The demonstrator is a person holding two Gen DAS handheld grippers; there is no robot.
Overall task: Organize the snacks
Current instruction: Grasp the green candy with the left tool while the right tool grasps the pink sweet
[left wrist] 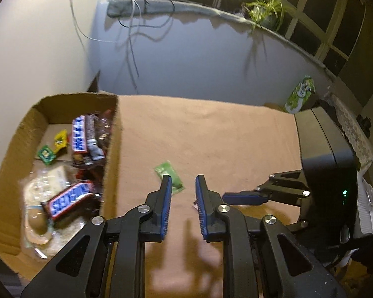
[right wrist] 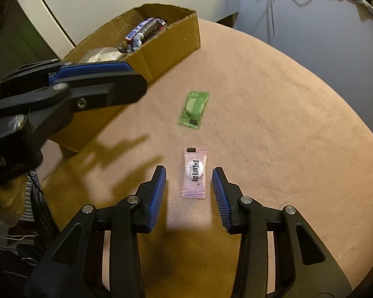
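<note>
A green candy packet (left wrist: 170, 177) (right wrist: 194, 110) lies on the tan tablecloth (right wrist: 273, 124), just right of the cardboard box (left wrist: 112, 149) (right wrist: 171, 39). My left gripper (left wrist: 183, 186) hovers over the cloth, open and empty, with its left fingertip overlapping the green packet's near edge. A pink candy packet (right wrist: 194, 173) lies flat between the fingers of my right gripper (right wrist: 189, 173), which is open; the pads stand clear of it on both sides. The box holds a Snickers bar (left wrist: 69, 198), a Milky Way bar (left wrist: 79, 136) and several small sweets.
A black device (left wrist: 328, 149) stands at the table's right edge, with a green bag (left wrist: 299, 94) behind it. My left gripper's fingers (right wrist: 92, 70) reach in beside the box in the right wrist view. A plant (left wrist: 266, 10) and cables sit by the far wall.
</note>
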